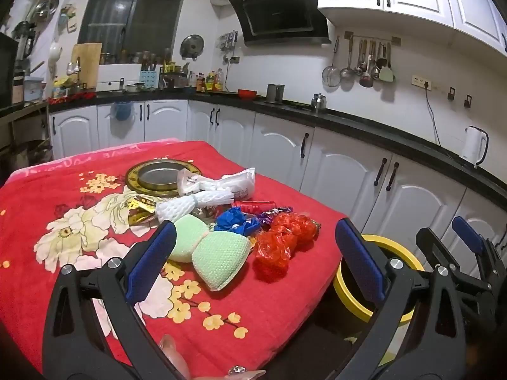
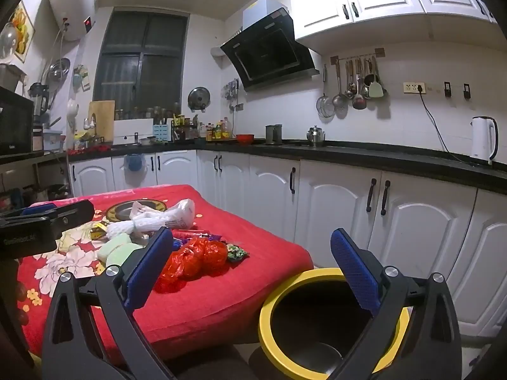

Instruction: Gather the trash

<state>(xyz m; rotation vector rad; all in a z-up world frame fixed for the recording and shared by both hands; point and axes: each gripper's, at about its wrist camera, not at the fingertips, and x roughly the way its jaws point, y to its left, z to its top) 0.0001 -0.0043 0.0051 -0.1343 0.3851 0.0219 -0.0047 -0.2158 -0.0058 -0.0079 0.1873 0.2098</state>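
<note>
While nothing is held, the left gripper (image 1: 255, 261) and the right gripper (image 2: 252, 272) are both seen spread wide and empty. Crumpled wrappers (image 1: 280, 242) and green sponges (image 1: 218, 259) are heaped on the red floral blanket (image 1: 79, 190). A yellow-rimmed bin (image 2: 269, 313) is set just beside its edge.

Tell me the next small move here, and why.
Probably ease the right gripper left toward the red bag. Both grippers are open and empty, the trash pile lies untouched on the cloth, and the red bag sits at the pile's edge nearest the bin.
</note>
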